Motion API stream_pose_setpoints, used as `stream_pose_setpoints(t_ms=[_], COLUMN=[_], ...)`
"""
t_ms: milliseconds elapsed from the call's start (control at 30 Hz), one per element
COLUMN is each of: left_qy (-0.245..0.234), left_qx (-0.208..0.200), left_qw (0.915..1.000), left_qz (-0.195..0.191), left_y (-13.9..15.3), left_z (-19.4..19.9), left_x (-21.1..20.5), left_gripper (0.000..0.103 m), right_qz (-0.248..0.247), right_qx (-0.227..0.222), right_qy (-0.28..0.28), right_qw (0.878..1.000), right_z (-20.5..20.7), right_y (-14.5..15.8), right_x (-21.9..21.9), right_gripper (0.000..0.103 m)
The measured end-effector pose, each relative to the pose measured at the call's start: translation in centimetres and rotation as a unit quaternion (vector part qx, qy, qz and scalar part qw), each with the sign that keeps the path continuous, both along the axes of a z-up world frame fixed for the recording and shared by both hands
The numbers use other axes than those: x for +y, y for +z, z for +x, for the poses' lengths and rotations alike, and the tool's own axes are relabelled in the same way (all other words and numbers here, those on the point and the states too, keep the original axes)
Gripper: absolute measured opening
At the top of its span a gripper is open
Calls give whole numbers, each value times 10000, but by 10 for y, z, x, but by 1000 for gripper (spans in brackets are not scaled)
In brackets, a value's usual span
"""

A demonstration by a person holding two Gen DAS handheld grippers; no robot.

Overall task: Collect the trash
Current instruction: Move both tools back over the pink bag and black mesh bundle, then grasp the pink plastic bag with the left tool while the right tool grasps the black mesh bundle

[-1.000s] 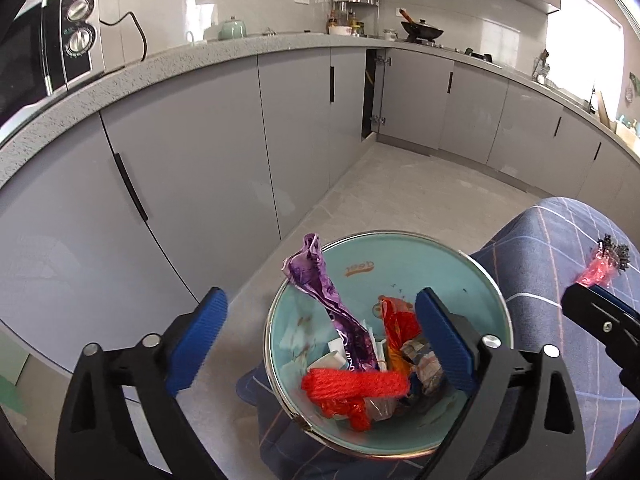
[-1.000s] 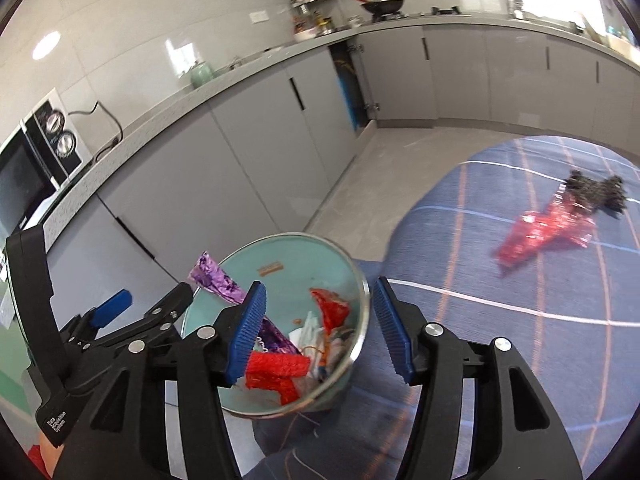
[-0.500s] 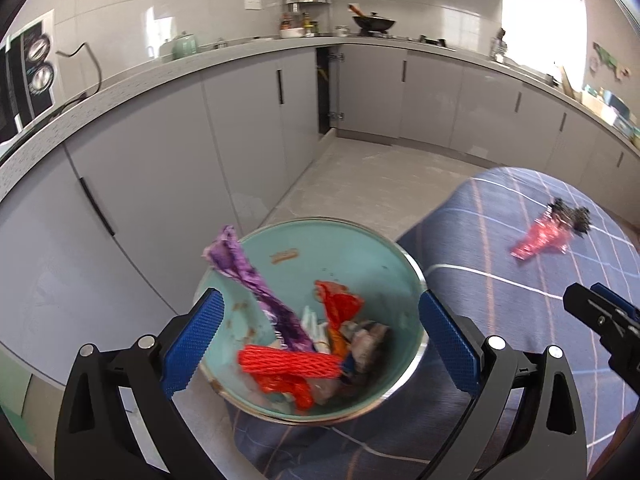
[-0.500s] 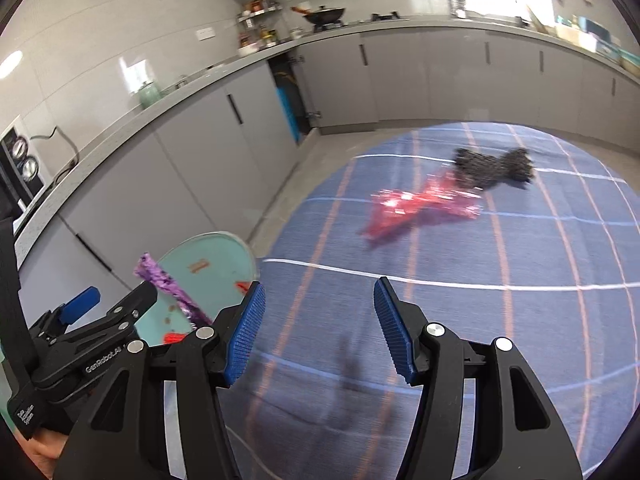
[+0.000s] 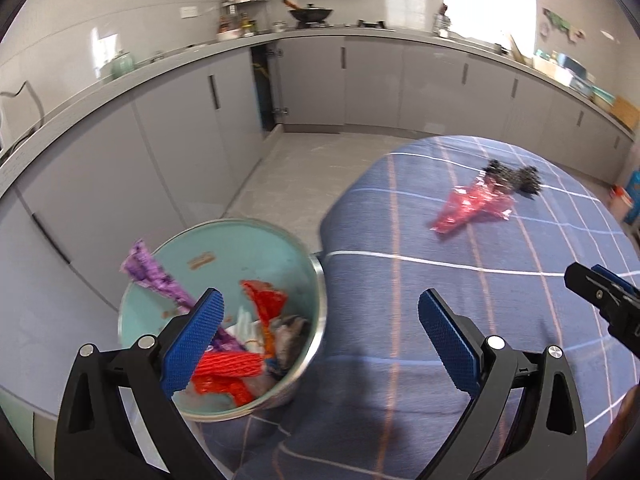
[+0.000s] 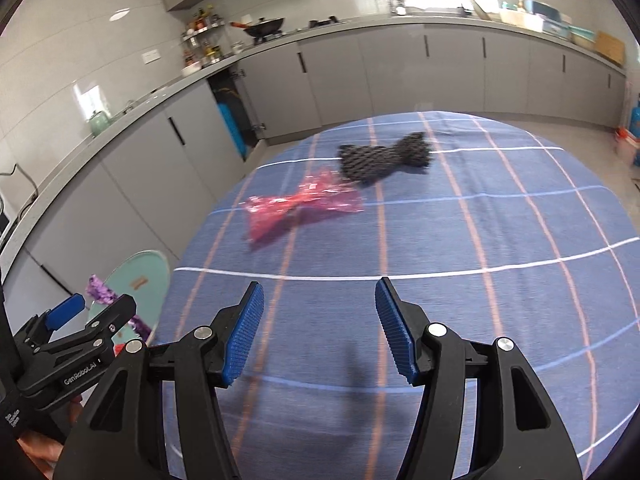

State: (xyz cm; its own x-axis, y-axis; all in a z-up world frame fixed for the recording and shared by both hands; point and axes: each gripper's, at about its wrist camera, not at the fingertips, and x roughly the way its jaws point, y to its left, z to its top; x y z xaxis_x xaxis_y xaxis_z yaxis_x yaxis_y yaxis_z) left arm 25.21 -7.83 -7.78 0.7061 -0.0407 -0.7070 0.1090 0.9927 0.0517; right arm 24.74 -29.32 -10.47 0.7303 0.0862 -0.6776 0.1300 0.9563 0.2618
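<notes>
A teal metal-rimmed bin (image 5: 224,248) stands off the table's left edge, holding purple, red and white wrappers (image 5: 244,352). On the blue checked tablecloth (image 6: 460,240) lie a pink plastic wrapper (image 6: 304,204) and, just behind it, a black mesh net (image 6: 384,158); both also show in the left wrist view, the wrapper (image 5: 472,208) and net (image 5: 514,178). My left gripper (image 5: 320,332) is open, straddling the bin's right rim and the table edge. My right gripper (image 6: 320,332) is open above bare cloth, well short of the pink wrapper. Nothing is between either pair of fingers.
Grey kitchen cabinets (image 5: 372,84) run along the far walls under a worktop with a wok (image 6: 264,26) and jars. One cabinet door stands ajar (image 5: 264,88). Tiled floor (image 5: 288,172) lies between table and cabinets. The right gripper's tip (image 5: 600,292) shows at the left view's right edge.
Both grippers have swung right, from over the bin toward the table. The bin slid to the left of both views and the pink wrapper and black net came closer.
</notes>
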Motion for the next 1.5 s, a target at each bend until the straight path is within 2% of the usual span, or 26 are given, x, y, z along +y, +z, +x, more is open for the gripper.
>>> stream_pose_setpoints(t_ms=[133,367,900,933,1033,1167,1367,1500], left_qy=[-330,-832,-1576,-1635,-1818,-1890,-1771,-1374], left_qx=[26,8,207,226,391,503,459,375], left_qw=[9994,9965,9871,9860,9822,9807,9828,9882], left_qz=[-80,20,201,233,264,74,-262,-570], left_y=[-1,-5,-29,-31,-39,-45,-38,-24], left_z=[6,26,107,109,117,116,99,84], left_x=[-22,-63,-144,-148,-157,-155,-133,-105], left_gripper=[93,84,79,73,45,30,28,28], right_qz=[-50,-168,2,25,99,160,347,593], right_qx=[18,75,279,290,327,341,357,309], right_qy=[-152,-237,-445,-453,-462,-450,-438,-601], right_qw=[9999,9996,9986,9985,9983,9983,9978,9959], right_z=[0,10,35,36,43,49,61,78], right_y=[0,0,-8,-8,-10,-11,-13,-12], right_x=[-20,-40,-90,-92,-96,-96,-92,-94], right_gripper=[58,58,57,57,57,57,57,57])
